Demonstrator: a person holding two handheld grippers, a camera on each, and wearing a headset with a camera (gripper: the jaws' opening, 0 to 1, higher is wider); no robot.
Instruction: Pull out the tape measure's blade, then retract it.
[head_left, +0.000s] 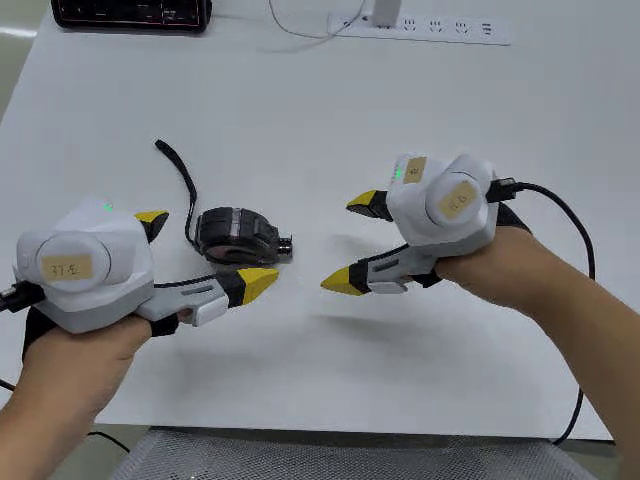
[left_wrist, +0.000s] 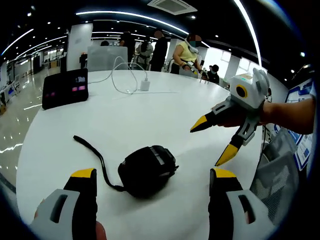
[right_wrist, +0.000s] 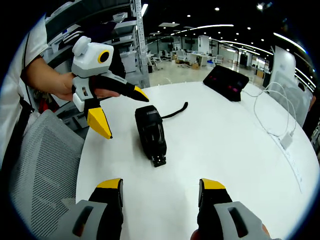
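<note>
White desk (head_left: 300, 100) carries everything. A dark flat tablet (head_left: 130, 12) lies at the upper left of the head view and a white power strip (head_left: 440, 27) at the upper right, both well apart from the work and, I judge, no hindrance. A grey mesh chair (head_left: 300, 455) shows at the bottom edge.

The left claw (head_left: 203, 250) has its jaws apart, flanking but not touching the black round-cased tape measure (head_left: 236, 236), which lies left of centre on the desk. The right claw (head_left: 343, 245) is also spread and empty, just right of it.

The case looks hard, compact and fairly weighty. It will likely slide on the smooth top, so it wants clamping across its body. Its limp black wrist strap (head_left: 189, 190) trails toward the upper left and could snag. The small blade hook (head_left: 285, 243) faces the right claw. It is probably thin, stiff and springy, and it is the place to pinch.
</note>
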